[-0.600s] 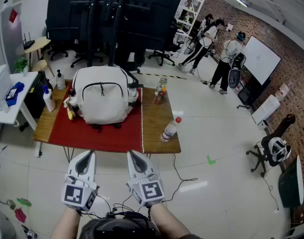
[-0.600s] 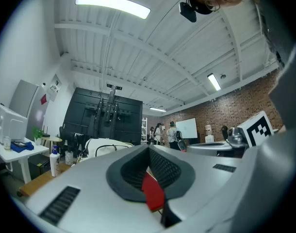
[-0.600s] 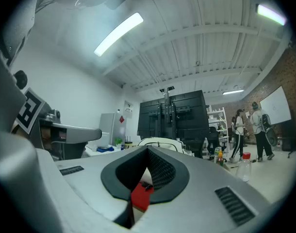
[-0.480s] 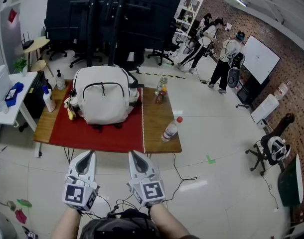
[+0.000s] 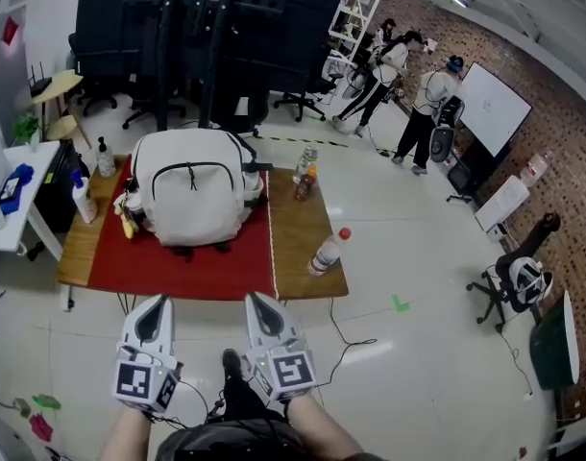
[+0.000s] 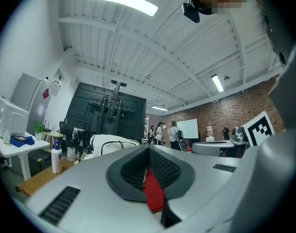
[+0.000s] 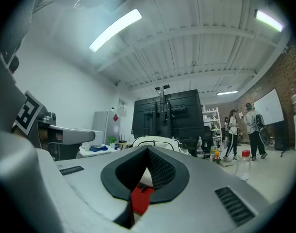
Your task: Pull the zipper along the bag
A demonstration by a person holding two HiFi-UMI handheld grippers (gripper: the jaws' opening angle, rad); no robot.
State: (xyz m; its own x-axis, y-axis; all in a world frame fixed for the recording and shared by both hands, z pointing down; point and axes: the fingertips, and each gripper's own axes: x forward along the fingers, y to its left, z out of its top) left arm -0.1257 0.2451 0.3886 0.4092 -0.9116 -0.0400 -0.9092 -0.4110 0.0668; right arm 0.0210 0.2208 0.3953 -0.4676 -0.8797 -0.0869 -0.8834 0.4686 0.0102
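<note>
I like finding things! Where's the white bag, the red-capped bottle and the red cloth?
white bag [image 5: 192, 205], head view, front panel.
red-capped bottle [image 5: 324, 254], head view, clear body.
red cloth [image 5: 192, 269], head view, bare part before the bag.

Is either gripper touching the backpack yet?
No, the left gripper and right gripper are short of the table, apart from the white backpack.

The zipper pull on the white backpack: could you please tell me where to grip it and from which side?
Probably pinch the small black pull tab hanging at the top of the arched front zipper, coming from the near side: the backpack stands upright with that pocket facing you.
</note>
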